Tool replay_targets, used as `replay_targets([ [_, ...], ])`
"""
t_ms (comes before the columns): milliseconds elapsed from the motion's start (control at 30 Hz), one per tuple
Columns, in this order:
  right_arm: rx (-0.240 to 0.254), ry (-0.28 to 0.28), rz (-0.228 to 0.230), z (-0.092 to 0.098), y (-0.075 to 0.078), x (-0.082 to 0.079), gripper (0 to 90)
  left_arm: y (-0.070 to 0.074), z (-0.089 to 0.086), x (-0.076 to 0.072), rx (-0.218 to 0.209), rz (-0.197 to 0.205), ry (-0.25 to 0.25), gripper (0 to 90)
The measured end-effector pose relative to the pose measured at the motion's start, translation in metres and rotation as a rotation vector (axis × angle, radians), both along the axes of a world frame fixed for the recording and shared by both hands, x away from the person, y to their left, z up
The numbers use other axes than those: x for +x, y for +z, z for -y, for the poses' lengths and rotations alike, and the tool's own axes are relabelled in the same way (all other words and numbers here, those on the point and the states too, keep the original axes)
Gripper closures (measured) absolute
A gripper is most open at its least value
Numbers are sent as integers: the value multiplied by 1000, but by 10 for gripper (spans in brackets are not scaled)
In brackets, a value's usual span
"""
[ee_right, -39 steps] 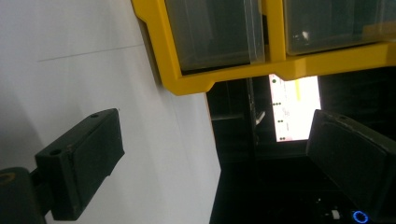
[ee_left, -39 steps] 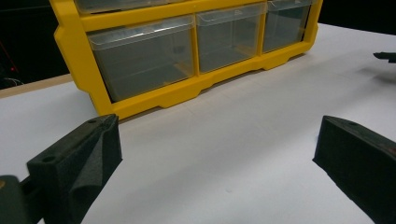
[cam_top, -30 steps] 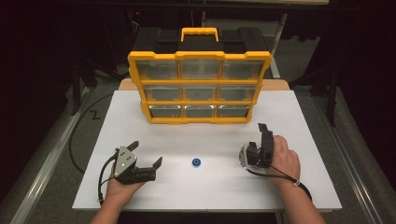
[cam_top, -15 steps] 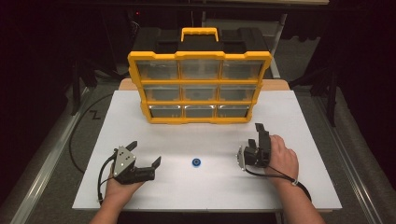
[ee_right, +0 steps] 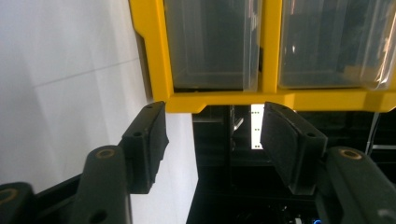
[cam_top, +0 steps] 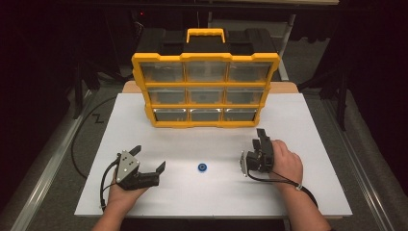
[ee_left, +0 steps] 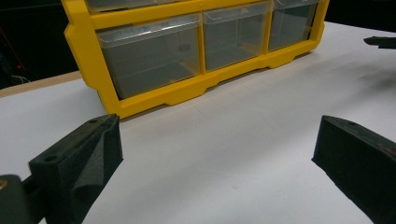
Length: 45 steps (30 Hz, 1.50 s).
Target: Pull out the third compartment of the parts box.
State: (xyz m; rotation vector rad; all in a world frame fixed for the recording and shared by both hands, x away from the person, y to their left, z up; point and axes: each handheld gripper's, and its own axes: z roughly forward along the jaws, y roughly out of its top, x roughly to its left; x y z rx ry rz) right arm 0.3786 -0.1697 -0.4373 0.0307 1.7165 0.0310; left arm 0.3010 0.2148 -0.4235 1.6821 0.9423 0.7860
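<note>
A yellow organiser [cam_top: 205, 57] with nine clear drawers stands upright at the back of the white board. A small blue ring [cam_top: 202, 167] lies flat on the board between my two hands. At the front left, my left gripper [cam_top: 148, 159] rests open, jaws wide and pointing toward the organiser's bottom drawers [ee_left: 149, 56]. My right gripper [cam_top: 260, 138] is held on its side to the right of the ring. Its jaws have just been closing, stand about half apart, and have nothing between them [ee_right: 217, 135]. They point past the organiser's yellow frame [ee_right: 280, 99].
The white board [cam_top: 312, 125] covers the table, with bare room on both sides of the organiser and in front of it. A black cable [cam_top: 79, 144] loops off the left edge. The right gripper's jaw tip [ee_left: 380, 42] shows at the far right.
The right gripper's jaws have drawn closer together, with the hand nearly in place. The left hand, the blue ring and the organiser have not moved.
</note>
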Motion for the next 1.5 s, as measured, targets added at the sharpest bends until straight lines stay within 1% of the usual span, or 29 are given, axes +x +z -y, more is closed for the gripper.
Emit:
replay_targets([
  [67,-8,8,8,-2,1,0,443,0,0,-1,0,1,0,19],
  [200,9,6,7,-6,3,-1,452,1,0,-2,-4,4,1,19],
  [233,6,20,14,-6,4,0,452,1,0,-1,-3,4,2,19],
  [333,8,29,20,-12,6,2,450,0,0,-1,-2,3,2,19],
  [367,9,19,18,-14,6,2,450,0,0,-1,-2,3,2,19],
  [433,-1,25,20,-17,7,5,450,0,0,0,0,3,-1,20],
  [467,6,29,24,-19,6,6,450,0,1,0,-1,3,-4,20],
  [500,3,20,15,-21,7,7,450,0,1,1,-1,4,-6,20],
  [533,2,17,17,-22,8,8,450,-1,1,1,0,5,-6,20],
  [600,9,22,19,-24,11,11,450,-1,0,1,0,6,-7,21],
  [667,12,15,16,-25,13,12,450,0,-1,0,-4,8,-6,21],
  [733,14,10,20,-25,18,15,451,0,-1,-1,-8,12,-6,21],
  [800,19,9,24,-25,19,15,451,1,-1,-1,-9,14,-7,22],
  [833,21,5,24,-26,23,15,452,1,-1,-1,-11,15,-6,22],
  [867,21,5,24,-26,23,15,452,1,-1,-1,-13,18,-5,22],
  [900,22,9,24,-26,27,16,452,1,-1,-1,-15,19,-4,23],
  [967,15,11,30,-27,30,17,452,1,-1,-1,-15,19,-2,23],
  [1000,26,9,33,-26,32,17,452,1,-1,-1,-12,18,-4,24],
  [1033,20,11,39,-26,35,18,452,1,-1,-1,-15,18,-3,24],
  [1100,20,5,39,-26,39,19,452,1,-1,-1,-15,19,-4,23],
  [1167,19,12,50,-26,43,20,453,2,-2,-1,-13,19,-5,23],
  [1200,23,4,49,-26,44,20,453,1,-2,-1,-13,19,-5,23],
  [1233,14,6,53,-26,46,20,453,1,-2,-1,-13,18,-5,23],
  [1267,34,-2,53,-26,47,20,453,1,-2,-1,-13,18,-6,23],
  [1367,7,10,69,-27,54,21,453,1,-2,-1,-13,16,-9,23],
  [1400,14,11,67,-27,56,21,453,1,-2,-1,-13,16,-9,23],
  [1433,44,-4,61,-27,56,20,452,1,-2,-2,-14,16,-10,23],
  [1467,27,12,79,-28,60,21,453,1,-2,-2,-13,15,-10,23],
  [1500,30,4,75,-28,63,20,453,1,-2,-1,-12,14,-10,23],
])
